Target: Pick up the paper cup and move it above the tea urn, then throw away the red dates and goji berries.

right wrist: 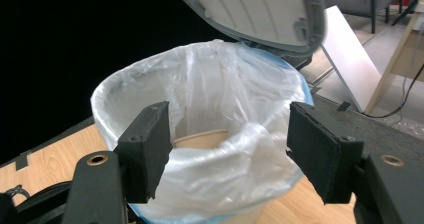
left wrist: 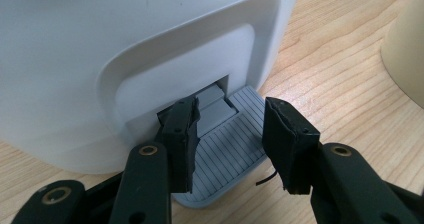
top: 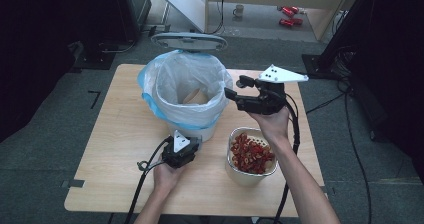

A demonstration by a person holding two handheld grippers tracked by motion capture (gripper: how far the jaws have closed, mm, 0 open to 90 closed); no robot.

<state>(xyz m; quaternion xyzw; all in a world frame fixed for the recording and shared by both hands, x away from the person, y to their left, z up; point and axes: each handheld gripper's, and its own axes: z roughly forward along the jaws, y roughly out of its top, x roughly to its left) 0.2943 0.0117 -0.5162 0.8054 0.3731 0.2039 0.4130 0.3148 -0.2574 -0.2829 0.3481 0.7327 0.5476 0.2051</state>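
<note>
The pedal (left wrist: 227,149) of the white pedal bin (top: 187,91) is pressed down by the left gripper (left wrist: 227,144), jaws narrow, astride it. The lid (top: 189,41) is raised. The right gripper (top: 231,86), empty with jaws apart, is held just beside the bag-lined rim, with the bowl of red slices (top: 251,154) below its wrist on the bench (top: 115,139).

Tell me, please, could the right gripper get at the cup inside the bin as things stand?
Probably yes: the lid stands raised, the liner's mouth is open, and the right gripper hovers at the rim with the cup uncovered below.
</note>
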